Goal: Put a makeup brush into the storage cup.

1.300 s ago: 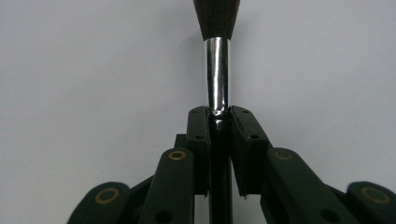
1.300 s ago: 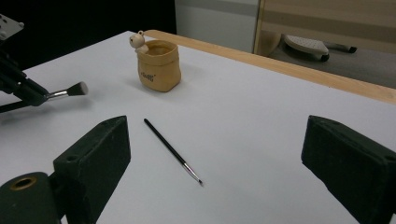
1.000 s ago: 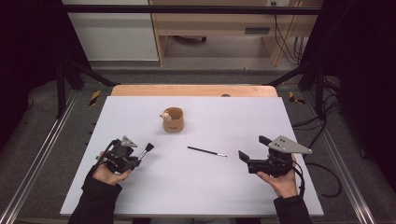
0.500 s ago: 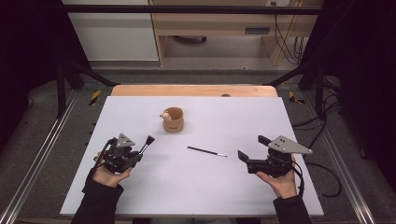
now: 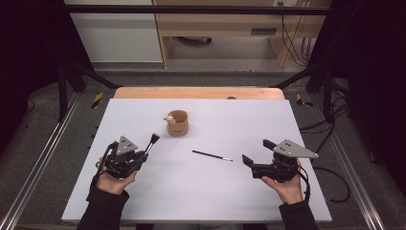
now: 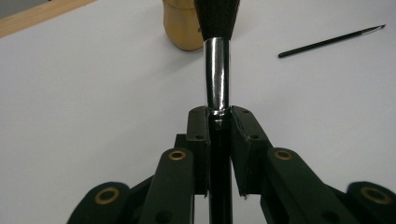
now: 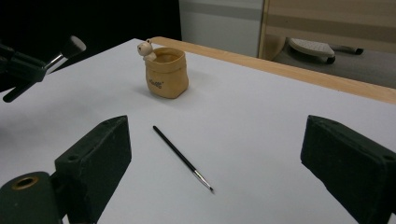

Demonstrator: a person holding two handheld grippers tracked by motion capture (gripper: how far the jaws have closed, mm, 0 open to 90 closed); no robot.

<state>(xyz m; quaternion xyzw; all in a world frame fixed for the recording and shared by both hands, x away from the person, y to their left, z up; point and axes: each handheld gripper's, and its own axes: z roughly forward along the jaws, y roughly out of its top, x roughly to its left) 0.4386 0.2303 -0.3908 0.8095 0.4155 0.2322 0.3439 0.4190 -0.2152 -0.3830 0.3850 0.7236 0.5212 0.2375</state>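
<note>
While the left gripper (image 5: 143,152) stays clamped on the makeup brush (image 6: 217,70), bristles aim up-right at the pot (image 5: 177,123), close ahead. Thin brush (image 5: 212,155) lies mid-table, nearer the right gripper (image 5: 253,153), jaws wide, empty. Vs 1 s ago: left hand's lifted a bit.

Left gripper (image 6: 219,116) clamps makeup brush (image 6: 217,70); pot (image 6: 183,25), thin brush (image 6: 330,41) beyond.

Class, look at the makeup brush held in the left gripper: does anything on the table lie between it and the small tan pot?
Nothing visible does. The makeup brush, clamped in the left gripper, points toward the pot across bare white table. The thin paintbrush lies off to the side.
</note>
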